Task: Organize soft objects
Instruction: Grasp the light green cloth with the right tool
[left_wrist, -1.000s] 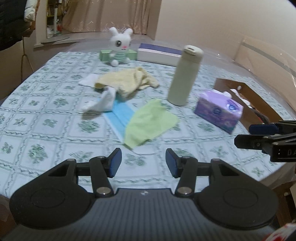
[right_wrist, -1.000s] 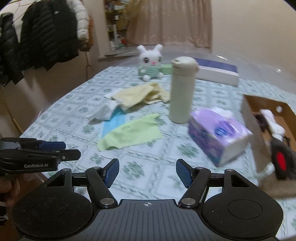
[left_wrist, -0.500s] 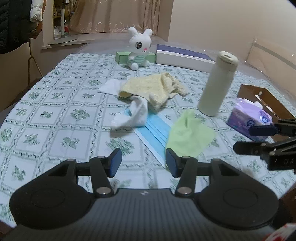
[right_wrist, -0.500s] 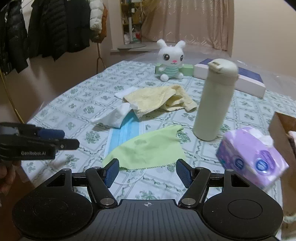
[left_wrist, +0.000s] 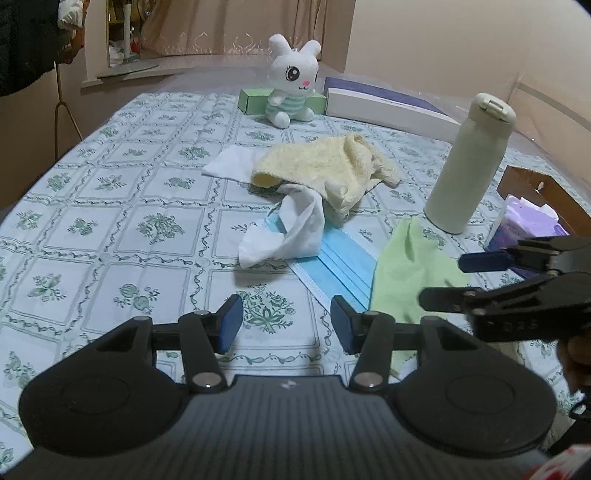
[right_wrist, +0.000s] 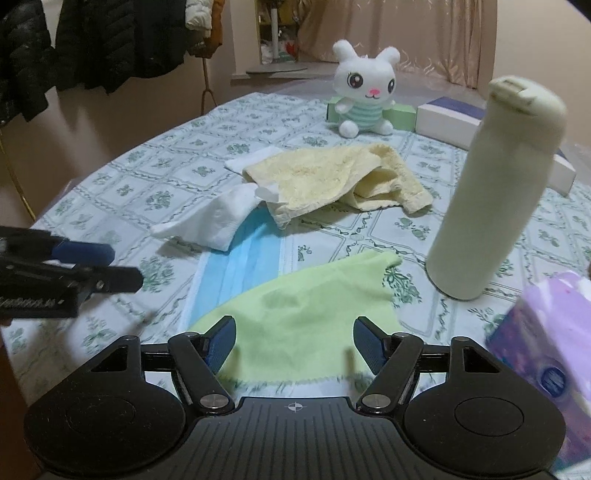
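Observation:
A yellow towel (left_wrist: 325, 173) (right_wrist: 332, 181) lies crumpled mid-table over a white cloth (left_wrist: 291, 232) (right_wrist: 210, 221). A blue face mask (left_wrist: 340, 269) (right_wrist: 240, 273) lies flat, partly under a light green cloth (left_wrist: 406, 273) (right_wrist: 306, 317). A white plush bunny (left_wrist: 291, 85) (right_wrist: 364, 92) sits at the far edge. My left gripper (left_wrist: 286, 325) is open and empty, above the tablecloth short of the white cloth. My right gripper (right_wrist: 293, 343) is open and empty, just over the near edge of the green cloth.
A cream bottle (left_wrist: 467, 166) (right_wrist: 495, 203) stands upright right of the cloths. A purple tissue pack (left_wrist: 528, 225) (right_wrist: 543, 350) and a brown cardboard box (left_wrist: 543, 192) sit at the right. A white-and-purple box (left_wrist: 388, 107) and a green box (left_wrist: 255, 99) lie at the back.
Both grippers have moved forward over the table toward the cloths. The right gripper now reaches the green cloth's near edge. Both stay open.

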